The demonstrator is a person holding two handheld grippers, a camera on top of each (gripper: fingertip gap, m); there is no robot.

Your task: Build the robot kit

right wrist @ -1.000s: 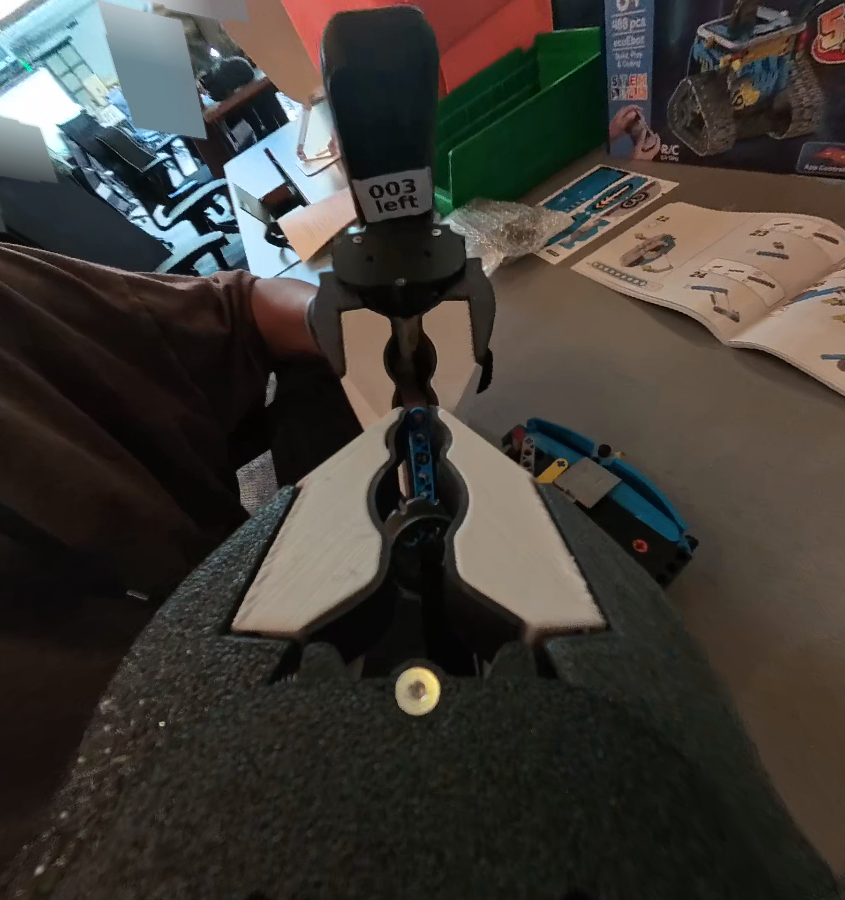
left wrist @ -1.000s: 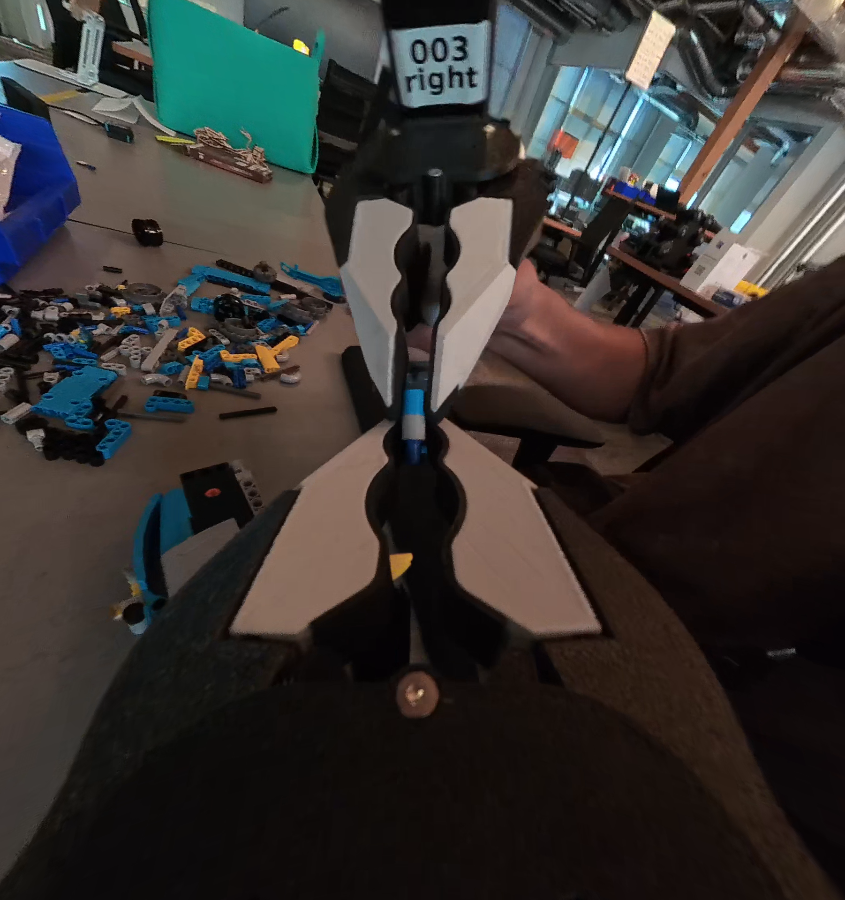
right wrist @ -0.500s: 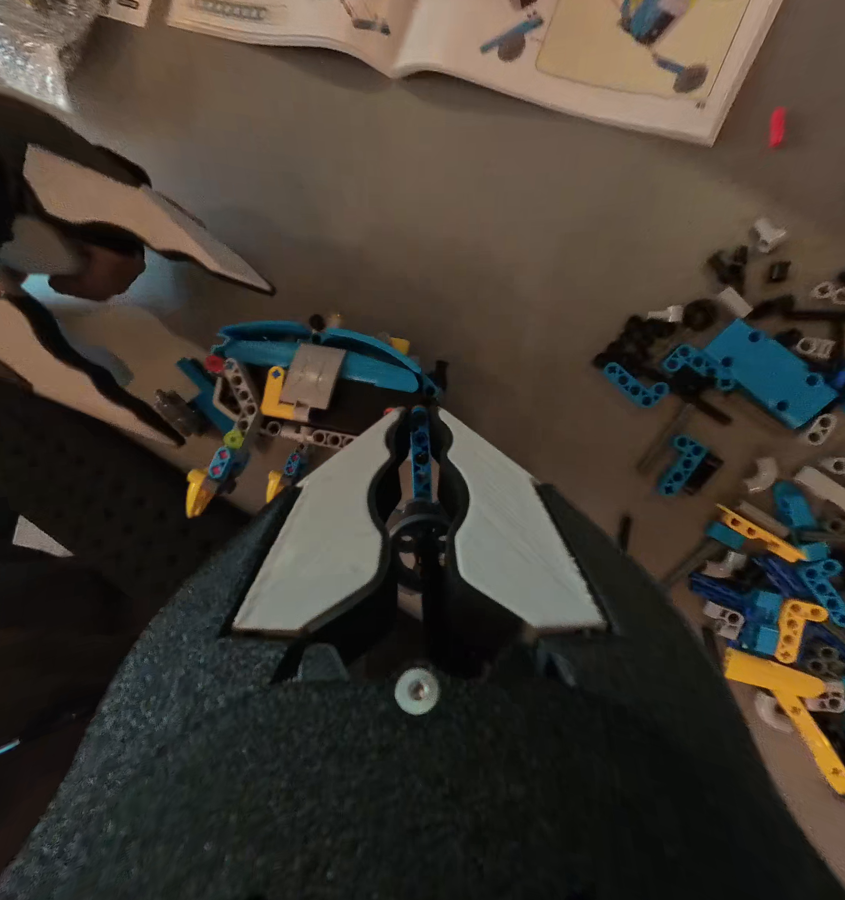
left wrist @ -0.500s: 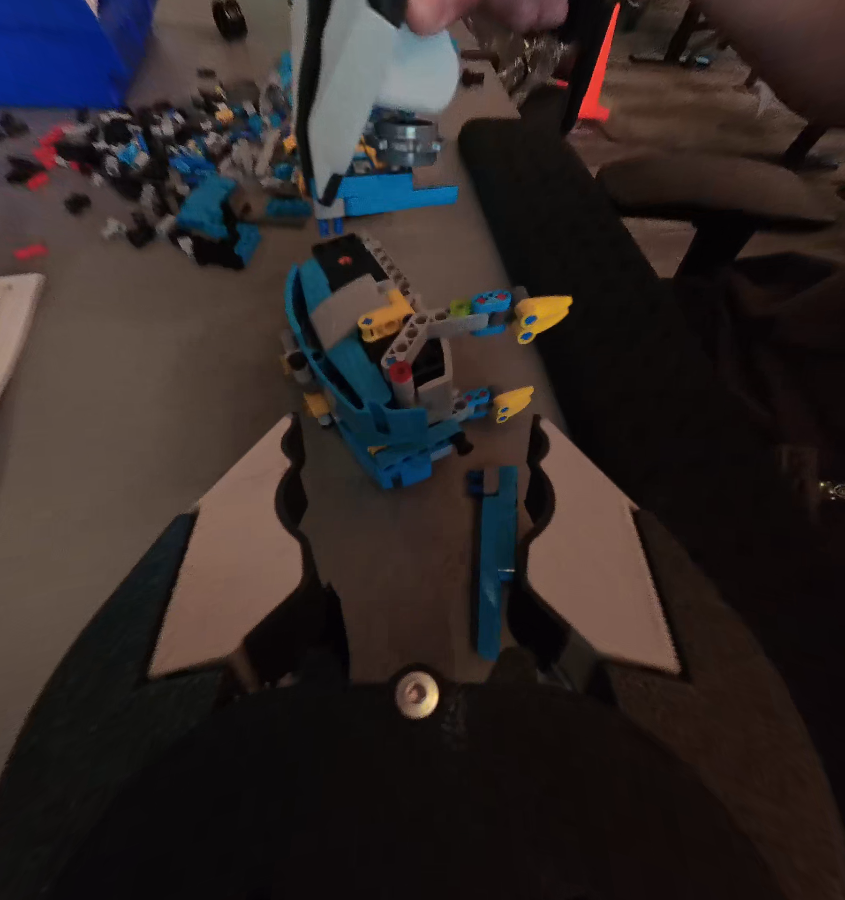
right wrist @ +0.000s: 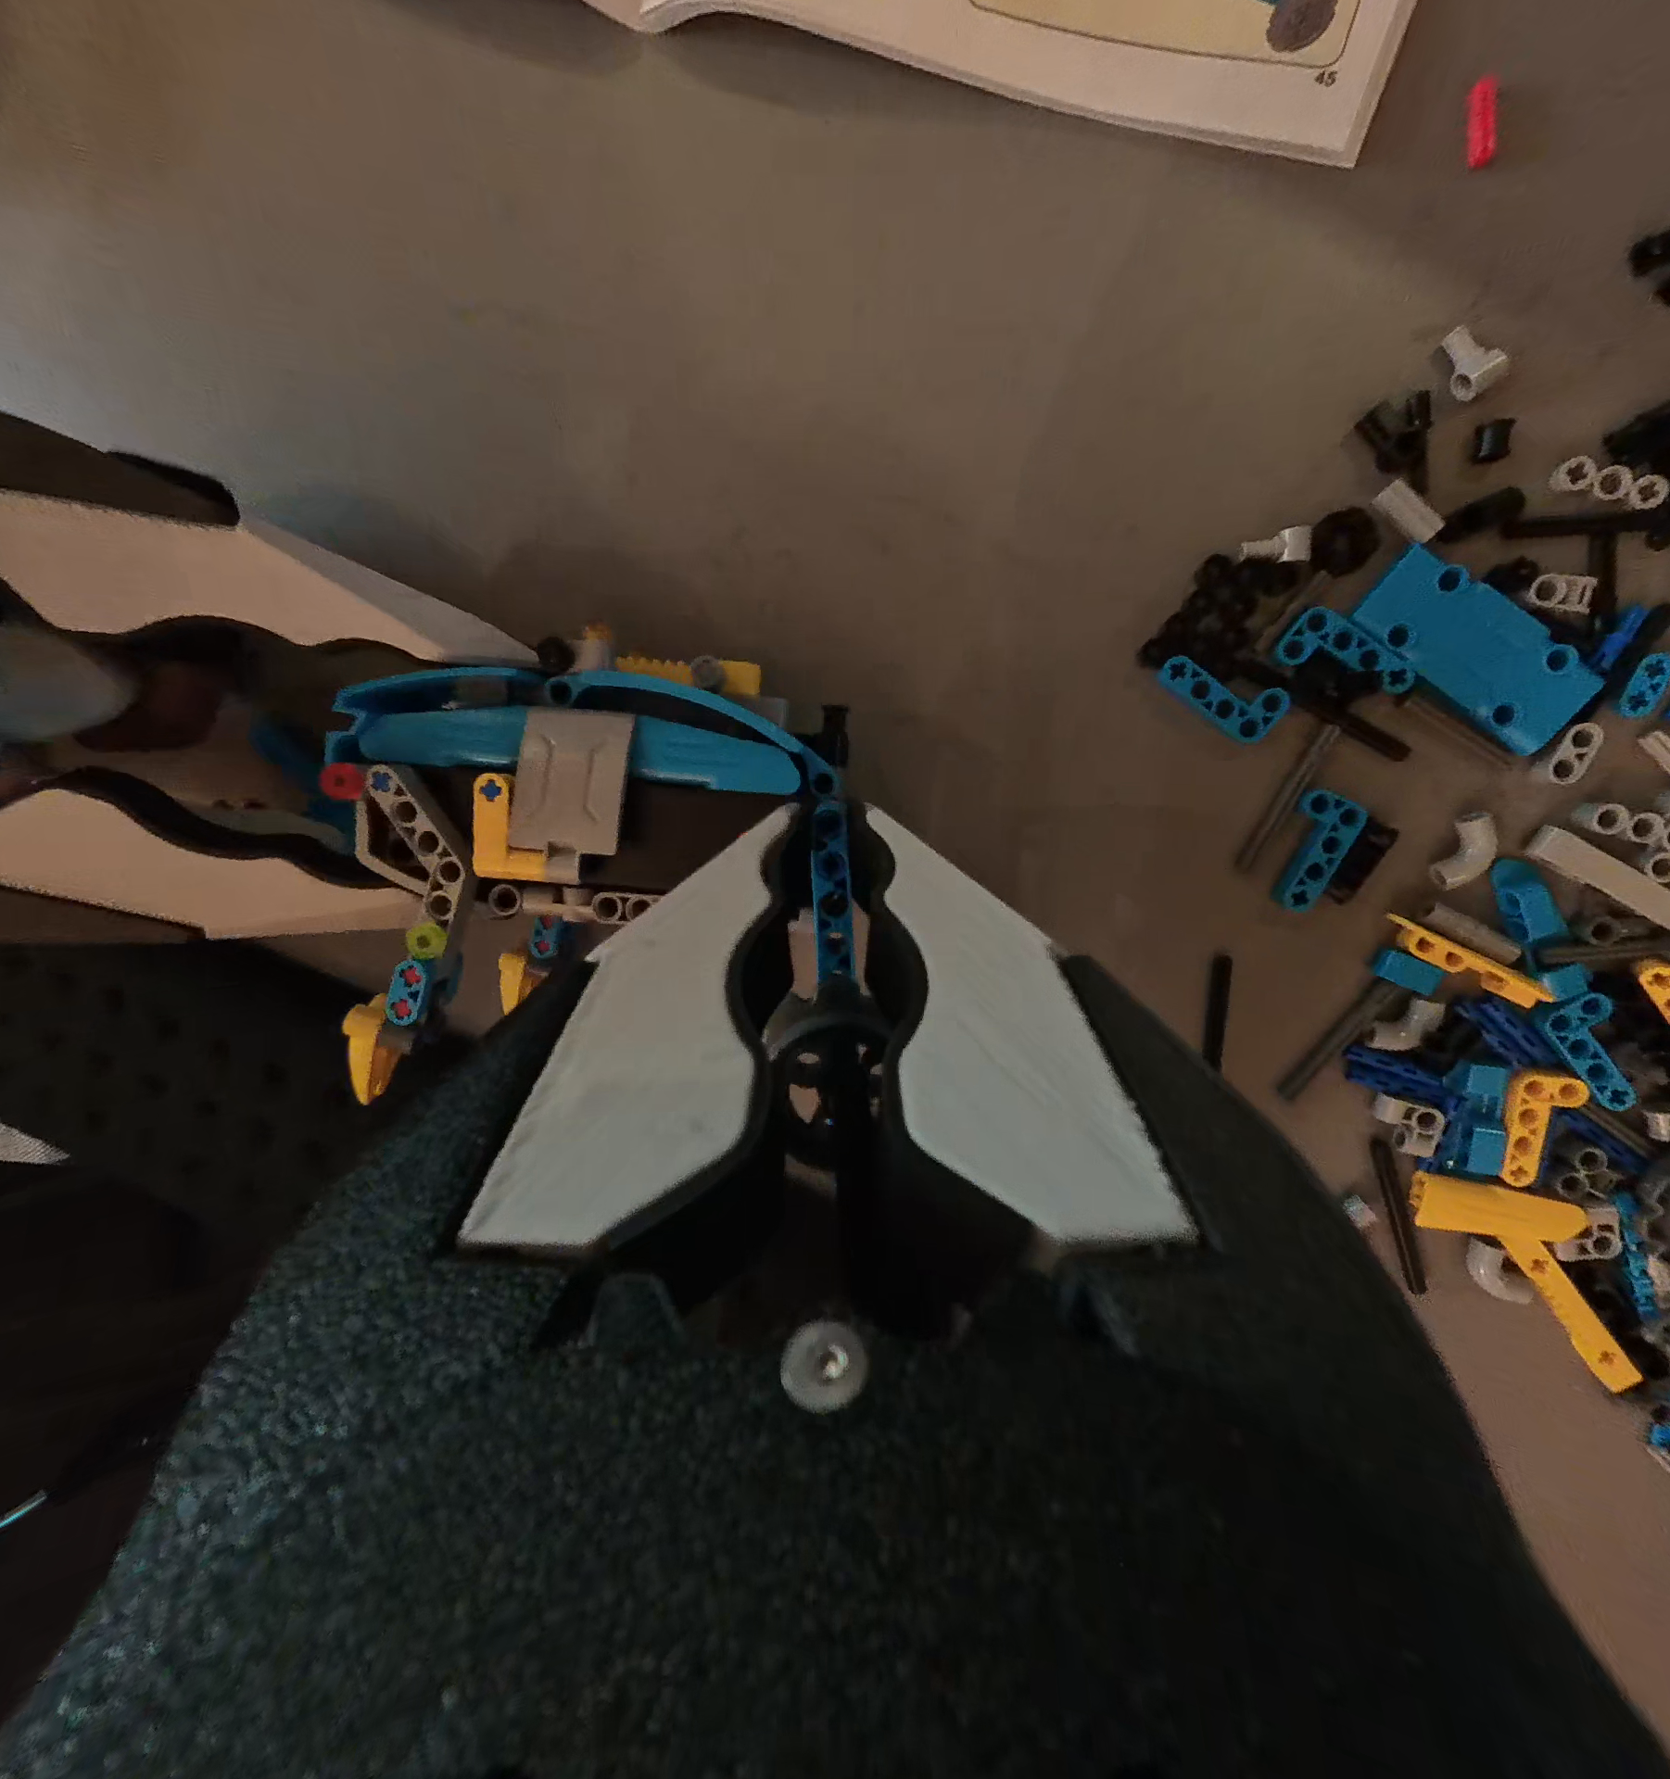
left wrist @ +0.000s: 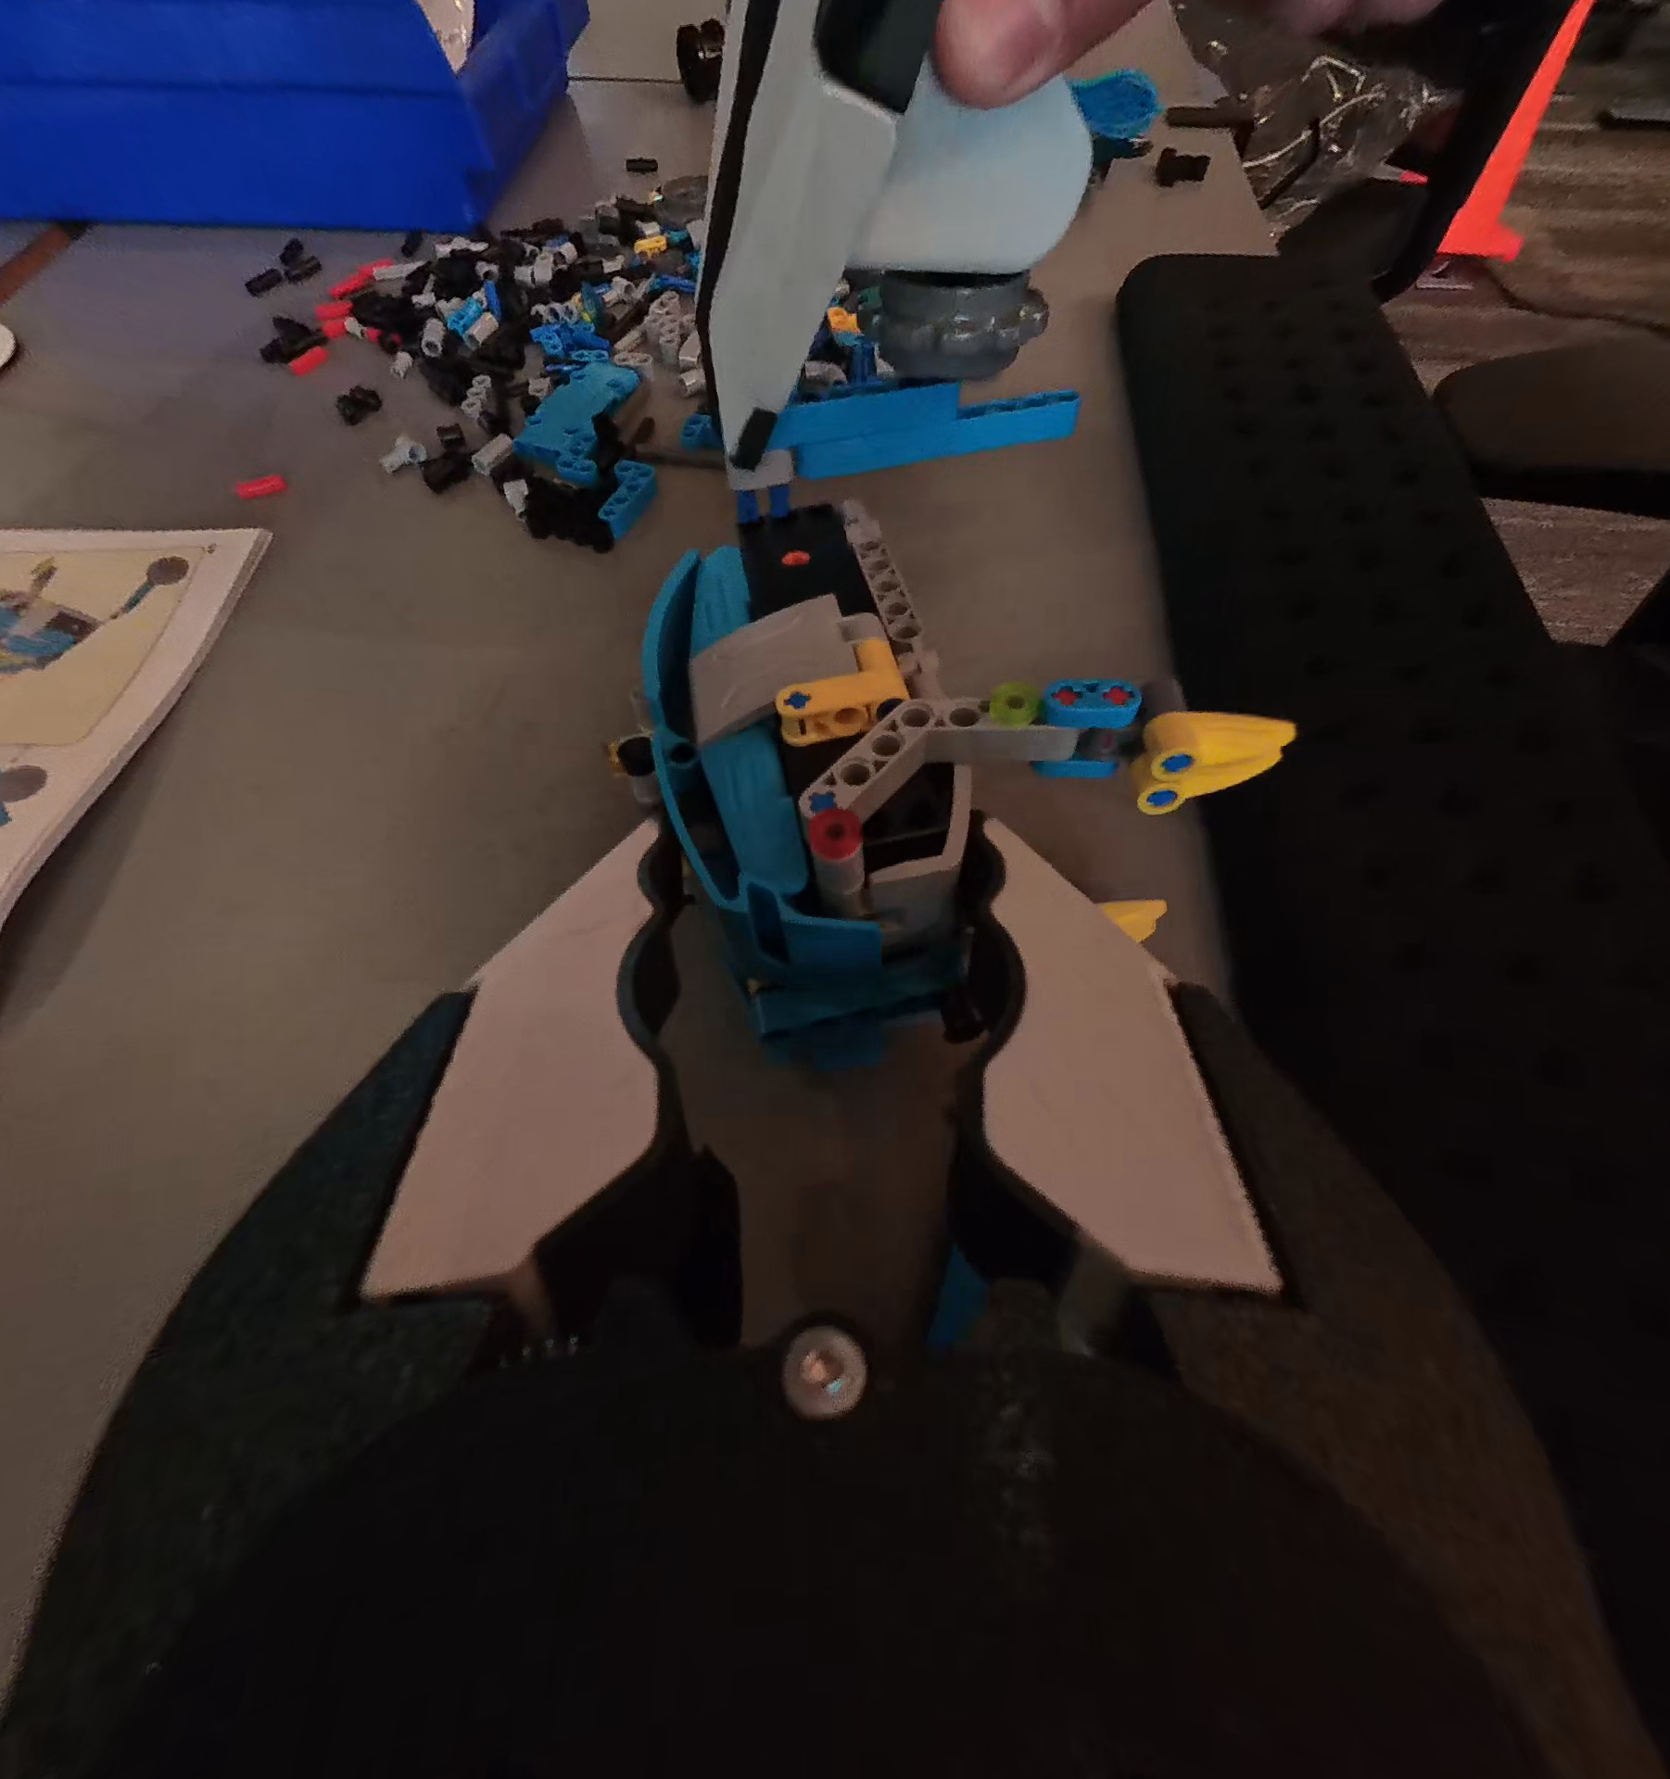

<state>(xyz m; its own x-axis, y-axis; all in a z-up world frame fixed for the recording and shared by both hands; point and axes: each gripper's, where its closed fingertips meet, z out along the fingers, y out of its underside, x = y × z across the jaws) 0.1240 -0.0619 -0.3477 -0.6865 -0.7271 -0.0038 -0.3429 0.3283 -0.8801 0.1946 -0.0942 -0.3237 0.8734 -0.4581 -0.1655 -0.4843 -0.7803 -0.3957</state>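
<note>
- Grey table [left wrist: 330,818], matte top, seen from both wrist views.
- Half-built blue toy model [left wrist: 793,770] lies on the table near its edge, with a grey arm and yellow claw [left wrist: 1207,751] reaching out past that edge.
- Pile of loose building pieces [left wrist: 523,327] in black, blue, grey, yellow and red lies beyond the model.
- Open instruction booklet [left wrist: 51,674] lies flat to one side.
- Blue bin [left wrist: 234,116] stands at the far end.
- Single red pin [right wrist: 1483,120] lies beside the booklet.
</note>
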